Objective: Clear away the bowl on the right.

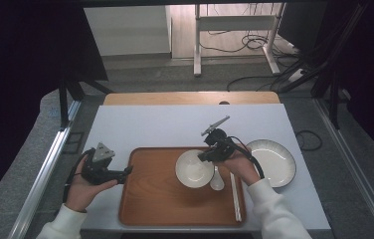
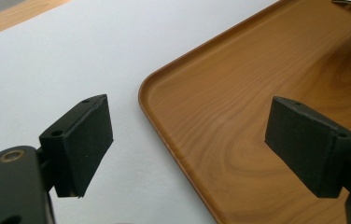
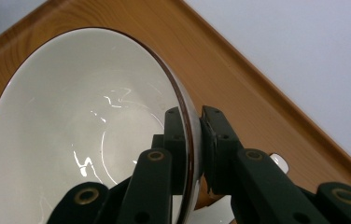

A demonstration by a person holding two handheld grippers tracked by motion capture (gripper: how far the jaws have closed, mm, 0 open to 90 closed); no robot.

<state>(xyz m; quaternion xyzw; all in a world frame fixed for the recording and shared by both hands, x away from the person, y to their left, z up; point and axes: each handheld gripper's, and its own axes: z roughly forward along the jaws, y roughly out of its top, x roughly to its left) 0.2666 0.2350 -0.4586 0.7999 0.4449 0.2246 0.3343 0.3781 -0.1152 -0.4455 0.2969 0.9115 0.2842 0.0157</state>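
While the right gripper (image 3: 197, 149) clamps its jaws on the rim of the white bowl (image 1: 193, 168), one jaw inside the wall and the other outside, the bowl sits over the wooden tray (image 1: 150, 199), toward the tray's upper right part, about two o'clock from its middle. In the right gripper view the bowl's brown-edged rim runs straight between the two black jaws, and its glossy inside faces the camera. A white spoon (image 1: 217, 182) lies on the tray just beside the bowl at about five o'clock from it, and a pair of chopsticks (image 1: 235, 196) lies along the tray's right edge. Off the tray, at three o'clock from the bowl, a grey-rimmed plate (image 1: 274, 162) rests on the desk (image 1: 140, 127). The left gripper (image 2: 190, 147) is at the tray's left edge, at nine o'clock from the bowl, with its jaws standing wide apart and nothing between them; in its own view one jaw is over the desk and the other over the tray's corner.
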